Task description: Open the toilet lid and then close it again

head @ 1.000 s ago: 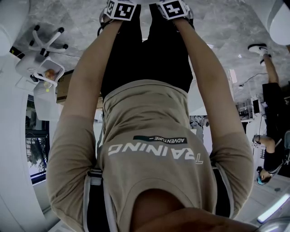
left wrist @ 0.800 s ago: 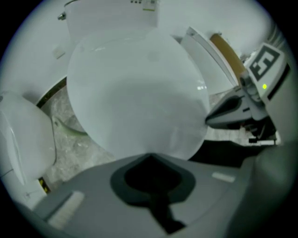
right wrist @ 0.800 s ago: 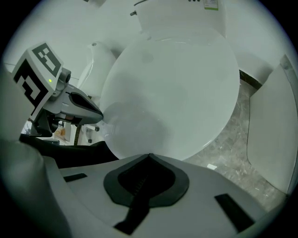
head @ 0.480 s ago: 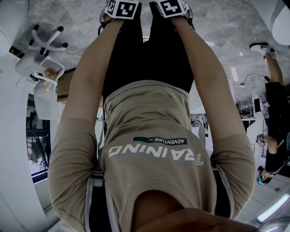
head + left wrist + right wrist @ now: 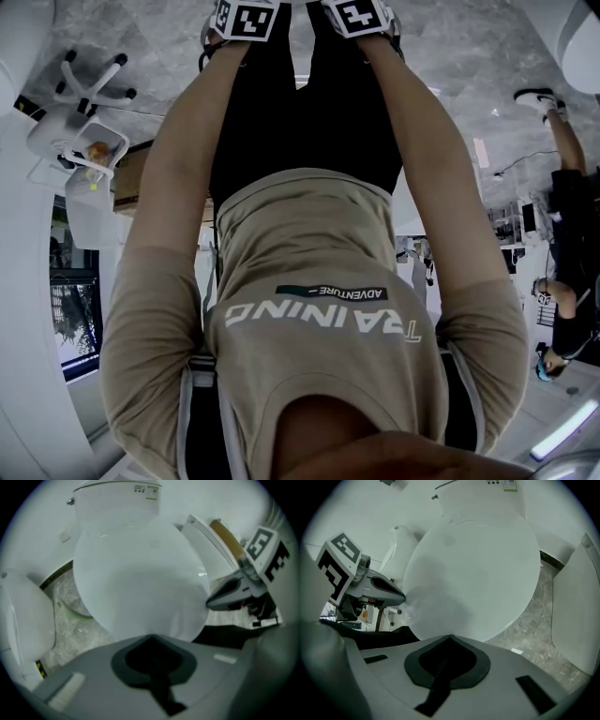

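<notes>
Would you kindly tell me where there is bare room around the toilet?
The closed lid is bare on top. Marble floor lies free between the toilet and the white fixture at the right gripper view's right. Crowded: the lid's front rim, where the left tool and right tool both sit, shut.

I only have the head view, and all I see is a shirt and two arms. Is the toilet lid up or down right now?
Observer: Down. In the left gripper view the toilet lid lies flat over the bowl.
Operator: Are the left gripper's jaws open?
Observer: No. The left gripper has its jaws together, with nothing between them.
Operator: And the right one?
Observer: The right gripper is shut and empty too. Its tip is beside the lid's rim, but I cannot tell whether it touches.
</notes>
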Demonstrator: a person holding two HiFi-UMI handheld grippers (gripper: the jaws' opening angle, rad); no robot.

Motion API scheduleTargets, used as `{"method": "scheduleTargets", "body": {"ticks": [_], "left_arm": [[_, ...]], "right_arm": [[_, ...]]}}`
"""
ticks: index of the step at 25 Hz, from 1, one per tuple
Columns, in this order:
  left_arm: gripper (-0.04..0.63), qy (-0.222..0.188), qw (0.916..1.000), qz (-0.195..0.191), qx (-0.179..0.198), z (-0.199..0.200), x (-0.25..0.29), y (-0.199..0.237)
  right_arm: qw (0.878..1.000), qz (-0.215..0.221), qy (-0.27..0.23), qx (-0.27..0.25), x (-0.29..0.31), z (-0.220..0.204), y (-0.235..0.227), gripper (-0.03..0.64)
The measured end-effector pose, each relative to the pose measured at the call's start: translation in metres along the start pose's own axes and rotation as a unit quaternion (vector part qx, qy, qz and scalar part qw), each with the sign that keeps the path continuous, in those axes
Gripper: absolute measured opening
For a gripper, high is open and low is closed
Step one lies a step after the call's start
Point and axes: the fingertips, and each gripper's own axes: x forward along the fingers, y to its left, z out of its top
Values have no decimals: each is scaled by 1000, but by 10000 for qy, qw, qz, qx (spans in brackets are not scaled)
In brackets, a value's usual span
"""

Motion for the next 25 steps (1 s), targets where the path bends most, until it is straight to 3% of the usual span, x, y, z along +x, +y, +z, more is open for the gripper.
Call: {"method": "scheduleTargets", "body": {"ticks": [2,6,10,22,25], "left_arm": [[6,-225,9994,-210,129,2,-1,-2],[3,-502,9977,-443,-78,9,-10,-4],[3,-761,9961,-409,-155,38,-40,-7],[3,-1309,9909,-319,-36,109,-154,0],[3,-1797,9830,-363,50,141,-186,6]], "right_arm": [[10000,-15,-45,7,-2,2,-1,9],[9998,8,-206,77,-13,12,-6,9],[9995,-90,-271,-110,-42,28,-10,9],[9906,-286,-1161,-664,-159,119,32,9],[9867,-376,-1398,-739,-190,138,37,9]]}}
